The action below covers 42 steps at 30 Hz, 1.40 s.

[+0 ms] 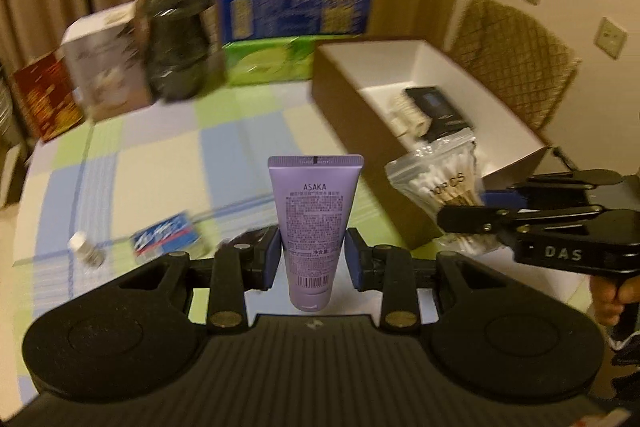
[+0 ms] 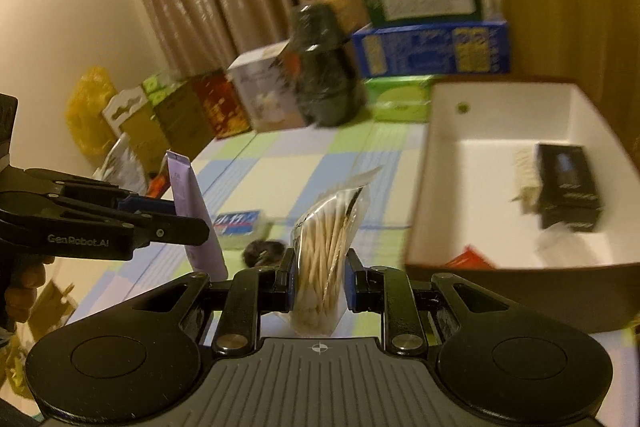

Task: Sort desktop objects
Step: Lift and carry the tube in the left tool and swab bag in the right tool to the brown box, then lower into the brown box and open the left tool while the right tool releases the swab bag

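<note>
My left gripper (image 1: 313, 259) is shut on a purple ASAKA tube (image 1: 314, 215) and holds it upright above the checked tablecloth; the tube also shows in the right wrist view (image 2: 192, 211). My right gripper (image 2: 319, 279) is shut on a clear bag of cotton swabs (image 2: 326, 247), which also shows in the left wrist view (image 1: 444, 187), just left of the open white-lined box (image 1: 500, 131). The box (image 2: 480, 187) holds a black case (image 2: 570, 187) and a small pale item (image 2: 526, 171).
On the cloth lie a blue-and-red pack (image 1: 166, 233), a small white-capped bottle (image 1: 86, 247) and a dark round item (image 2: 262, 251). Cartons and a dark wrapped jar (image 1: 180, 31) line the far edge. A wicker chair (image 1: 516, 67) stands behind the box.
</note>
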Each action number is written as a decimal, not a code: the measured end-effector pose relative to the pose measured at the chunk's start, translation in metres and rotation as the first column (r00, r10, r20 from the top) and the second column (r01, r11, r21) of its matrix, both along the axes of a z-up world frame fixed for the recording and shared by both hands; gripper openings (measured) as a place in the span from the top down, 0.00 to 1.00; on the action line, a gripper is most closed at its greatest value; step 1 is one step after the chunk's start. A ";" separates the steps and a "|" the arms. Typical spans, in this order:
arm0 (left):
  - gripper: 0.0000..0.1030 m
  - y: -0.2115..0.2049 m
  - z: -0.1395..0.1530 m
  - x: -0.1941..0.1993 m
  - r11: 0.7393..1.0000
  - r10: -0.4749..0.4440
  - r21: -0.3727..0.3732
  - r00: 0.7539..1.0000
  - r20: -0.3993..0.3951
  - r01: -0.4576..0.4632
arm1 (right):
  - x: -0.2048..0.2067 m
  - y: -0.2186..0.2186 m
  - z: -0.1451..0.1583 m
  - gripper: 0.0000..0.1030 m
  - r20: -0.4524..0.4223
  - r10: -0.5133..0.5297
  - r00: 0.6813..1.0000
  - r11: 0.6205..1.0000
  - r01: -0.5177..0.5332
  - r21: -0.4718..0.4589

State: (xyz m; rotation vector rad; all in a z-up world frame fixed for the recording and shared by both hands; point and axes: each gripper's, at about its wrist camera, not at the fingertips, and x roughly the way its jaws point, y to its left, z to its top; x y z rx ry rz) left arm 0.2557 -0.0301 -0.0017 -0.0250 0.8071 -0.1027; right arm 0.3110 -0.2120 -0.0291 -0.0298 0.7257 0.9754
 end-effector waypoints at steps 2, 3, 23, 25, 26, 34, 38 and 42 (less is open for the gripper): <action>0.72 -0.015 0.006 0.011 0.999 -0.036 -0.008 0.999 0.016 0.036 | 0.008 -0.012 0.006 0.80 0.019 -0.027 0.999 1.000 0.027 0.007; 0.72 -0.022 0.009 0.016 0.998 -0.054 -0.011 0.998 0.026 0.055 | 0.013 -0.018 0.010 0.80 0.029 -0.044 0.999 0.999 0.043 0.009; 0.72 -0.129 0.003 0.169 0.977 -0.200 -0.080 0.980 -0.008 0.199 | 0.134 -0.069 0.005 0.80 0.103 -0.180 0.978 0.979 0.188 -0.075; 0.72 -0.132 -0.008 0.181 0.980 -0.185 -0.087 0.982 -0.045 0.181 | 0.144 -0.068 -0.001 0.80 0.096 -0.181 0.979 0.978 0.190 -0.090; 0.72 -0.133 -0.015 0.188 0.981 -0.179 -0.084 0.982 -0.063 0.174 | 0.150 -0.067 -0.005 0.80 0.089 -0.183 0.979 0.977 0.191 -0.097; 0.72 -0.132 -0.062 0.221 0.992 -0.117 -0.059 0.972 -0.204 0.107 | 0.167 -0.059 -0.022 0.80 0.033 -0.168 0.985 0.978 0.171 -0.121; 0.72 -0.133 -0.076 0.230 0.995 -0.095 -0.025 0.965 -0.243 0.092 | 0.169 -0.051 -0.028 0.80 0.018 -0.155 0.988 0.977 0.156 -0.146; 0.71 -0.137 -0.077 0.237 0.995 -0.094 -0.002 0.965 -0.244 0.096 | 0.172 -0.046 -0.033 0.80 0.005 -0.148 0.989 0.976 0.147 -0.161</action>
